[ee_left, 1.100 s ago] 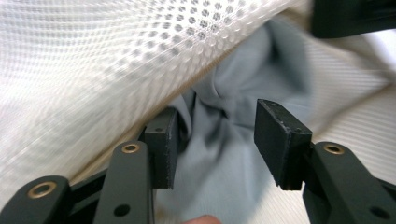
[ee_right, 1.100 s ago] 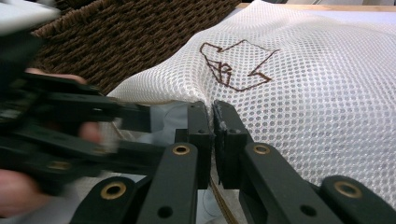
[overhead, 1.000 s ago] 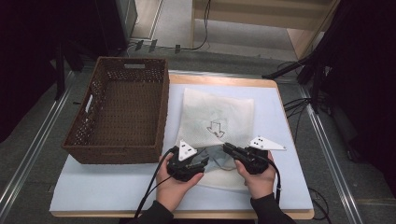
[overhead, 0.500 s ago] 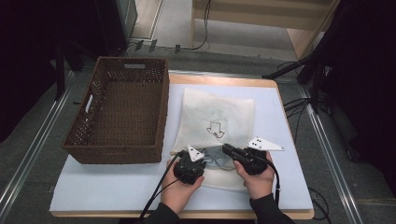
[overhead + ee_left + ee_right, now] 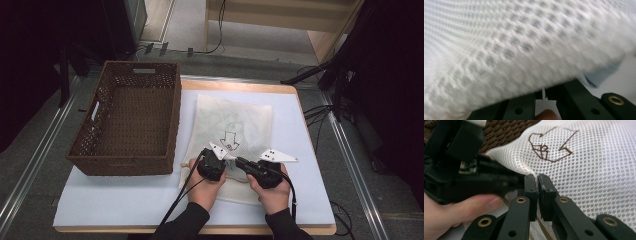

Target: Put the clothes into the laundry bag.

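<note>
two tools meet at the near part of the white mesh bag [image 5: 235,125], which lies flat on the table [image 5: 125,200] just right of the brown wicker basket [image 5: 127,120], its printed arrow mark [image 5: 230,140] facing up. we see the right tool [image 5: 538,180] clenched on a raised fold of the mesh, the jaws pressed together with the fabric pinched between them. the left tool [image 5: 544,91] has just been closing; in its own view the jaws meet under a bulge of mesh that drapes over them, so we judge it grasps the bag too, right beside the other. in the high view the left tool [image 5: 216,161] and right tool [image 5: 245,165] sit nearly tip to tip.

we take the two close pinches as a way to part the layers near the bag's mouth: with each tool holding its own bit of mesh, pulling them apart should open or spread the bag. whether each holds one layer or both we cannot tell. the basket stands empty and near, likely for the bag. the mesh is limp and thin, so a shallow pinch could slip out when pulled.
</note>
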`<act>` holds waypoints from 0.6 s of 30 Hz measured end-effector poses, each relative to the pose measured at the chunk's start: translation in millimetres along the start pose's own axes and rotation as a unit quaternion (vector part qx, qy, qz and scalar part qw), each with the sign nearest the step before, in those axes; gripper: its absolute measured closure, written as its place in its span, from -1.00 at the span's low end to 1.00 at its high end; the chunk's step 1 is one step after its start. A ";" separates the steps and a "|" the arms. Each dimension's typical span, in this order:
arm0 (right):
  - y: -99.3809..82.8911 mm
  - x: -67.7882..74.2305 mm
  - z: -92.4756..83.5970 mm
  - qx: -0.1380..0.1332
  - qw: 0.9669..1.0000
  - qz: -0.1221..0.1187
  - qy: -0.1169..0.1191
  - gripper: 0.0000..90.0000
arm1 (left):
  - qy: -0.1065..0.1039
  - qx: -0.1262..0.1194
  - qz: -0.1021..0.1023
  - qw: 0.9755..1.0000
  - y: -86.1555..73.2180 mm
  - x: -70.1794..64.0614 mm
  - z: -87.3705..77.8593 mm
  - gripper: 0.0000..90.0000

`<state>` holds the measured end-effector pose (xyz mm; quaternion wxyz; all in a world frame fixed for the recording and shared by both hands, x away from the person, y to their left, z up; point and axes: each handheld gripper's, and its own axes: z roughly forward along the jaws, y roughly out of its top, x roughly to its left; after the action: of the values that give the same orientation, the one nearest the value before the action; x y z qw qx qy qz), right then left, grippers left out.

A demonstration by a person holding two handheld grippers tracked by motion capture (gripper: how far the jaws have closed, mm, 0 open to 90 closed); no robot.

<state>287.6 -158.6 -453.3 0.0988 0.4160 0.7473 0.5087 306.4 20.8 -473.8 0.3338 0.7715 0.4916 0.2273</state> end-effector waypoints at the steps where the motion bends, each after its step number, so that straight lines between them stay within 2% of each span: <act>1: -0.6 -0.2 0.5 0.003 1.000 0.002 -0.001 0.93 | 0.003 -0.003 -0.003 1.000 0.2 -1.1 0.6 0.93; 3: -1.6 -1.5 0.8 0.005 1.000 0.005 -0.001 0.93 | -0.006 -0.004 0.000 1.000 -1.2 -2.0 -1.1 0.89; 5: -2.0 -3.0 -0.1 0.004 1.000 0.007 0.000 0.93 | -0.032 -0.011 -0.002 0.999 -5.4 1.1 -8.2 0.83; 8: -2.2 -4.2 -0.2 0.003 1.000 0.007 0.000 0.93 | -0.060 -0.020 0.010 0.998 -12.9 8.9 -24.2 0.72; 9: -2.0 -3.6 -0.2 0.003 1.000 0.007 0.000 0.93 | -0.067 -0.024 0.007 0.997 -14.9 11.1 -28.2 0.71; 14: -1.4 -2.6 -0.7 0.000 1.000 0.004 0.000 0.93 | -0.092 -0.043 0.010 0.995 -29.5 26.1 -54.3 0.67; 16: -1.5 -2.1 -1.1 0.000 1.000 0.005 0.001 0.93 | -0.095 -0.043 0.010 0.995 -32.5 28.3 -58.2 0.66; 18: -2.4 -2.2 -1.9 -0.002 1.000 0.006 0.001 0.93 | -0.108 -0.040 -0.001 0.993 -39.4 30.4 -65.1 0.66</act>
<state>286.6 -161.8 -455.0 0.0959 0.4194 0.7443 0.5108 250.9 79.1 -458.4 0.4158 0.7772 0.4436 0.1619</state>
